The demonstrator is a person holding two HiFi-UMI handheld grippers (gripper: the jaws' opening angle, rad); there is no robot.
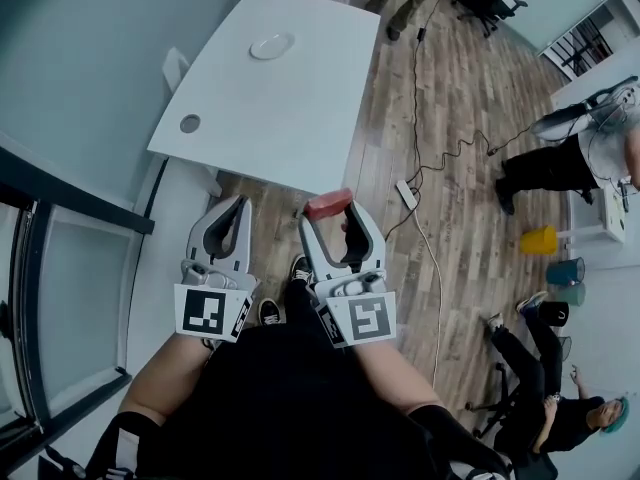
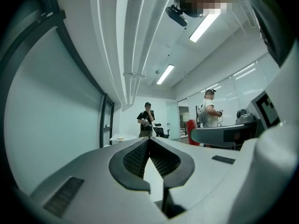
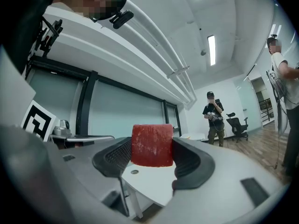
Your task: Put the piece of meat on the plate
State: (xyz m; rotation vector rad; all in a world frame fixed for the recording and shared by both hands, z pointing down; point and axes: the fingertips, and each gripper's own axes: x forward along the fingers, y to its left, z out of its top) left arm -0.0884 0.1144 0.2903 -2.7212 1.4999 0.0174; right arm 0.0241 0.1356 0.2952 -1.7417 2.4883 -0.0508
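A red block of meat [image 1: 328, 204] sits clamped between the jaws of my right gripper [image 1: 329, 211], held in the air just short of the near edge of the white table [image 1: 290, 118]. In the right gripper view the meat [image 3: 152, 145] fills the gap between the jaws, with the table [image 3: 154, 185] below it. A small white plate [image 1: 271, 45] lies at the table's far end. My left gripper [image 1: 238, 205] hangs beside the right one, shut with nothing in it; its fingertips [image 2: 149, 140] meet in the left gripper view.
A round grey grommet [image 1: 190, 123] sits near the table's left edge. Cables and a power strip [image 1: 406, 194] lie on the wooden floor to the right. Further right are people, a yellow bucket [image 1: 538, 239] and office chairs. A glass wall runs along the left.
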